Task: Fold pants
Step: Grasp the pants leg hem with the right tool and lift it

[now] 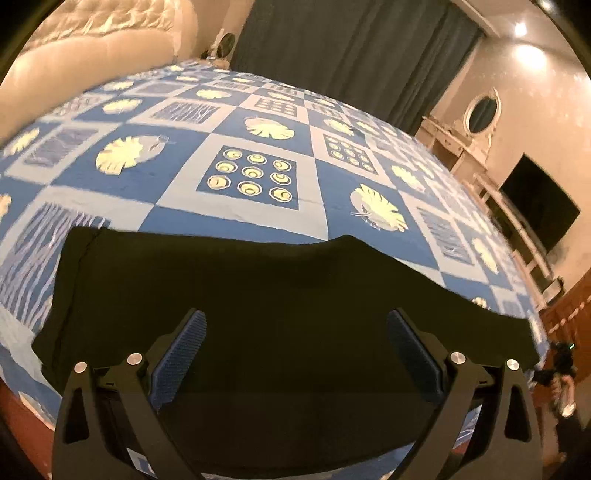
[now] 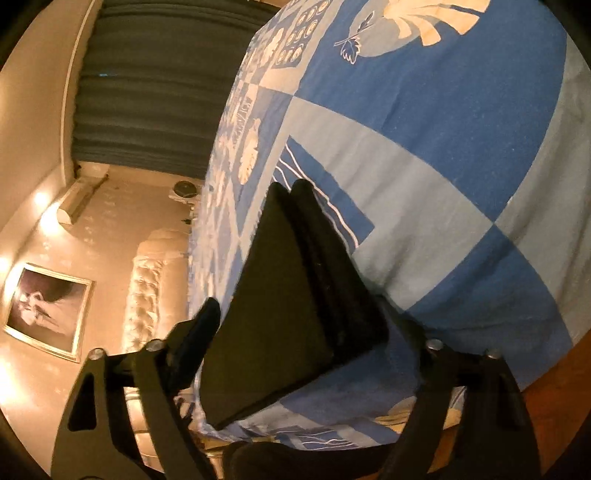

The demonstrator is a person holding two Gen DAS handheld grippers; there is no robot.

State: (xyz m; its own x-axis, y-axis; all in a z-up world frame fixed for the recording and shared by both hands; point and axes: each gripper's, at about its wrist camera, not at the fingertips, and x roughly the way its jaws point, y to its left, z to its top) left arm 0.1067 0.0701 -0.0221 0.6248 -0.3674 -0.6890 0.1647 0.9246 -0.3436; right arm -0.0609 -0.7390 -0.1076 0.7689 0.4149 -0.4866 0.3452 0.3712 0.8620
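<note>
Currently the black pants (image 1: 258,295) lie flat on the bed, on a blue-and-pale checked bedspread (image 1: 258,122) printed with leaf and ring motifs. In the left wrist view they fill the lower half of the frame, folded edge running from about 9 o'clock to 4 o'clock, with 1 seam visible near the 9 o'clock corner.

Left gripper (image 1: 295,354): jaws stand wide apart above the dark cloth. Blue textured pads (image 1: 181,362) face each other with only the pants' surface seen between them; nothing is pinched. Whether the tips touch the fabric cannot be told.

Right gripper (image 2: 306,332): camera is rolled, so the bed runs up toward 12 to 3 o'clock. Jaws are wide, with a folded end of the pants (image 2: 284,295) between them, layered edges visible on its 3 o'clock side. The left finger sits just beside the cloth at 9 o'clock; the right finger is mostly hidden behind the fold. No pad is seen pressing, so no grip is recorded.

Surroundings: grey curtain (image 1: 351,48) at 12 o'clock, tufted cream headboard (image 1: 92,29) at 10 o'clock, dark TV screen (image 1: 539,203) at 3 o'clock, framed picture (image 2: 44,310) at 8 o'clock in the right view.
</note>
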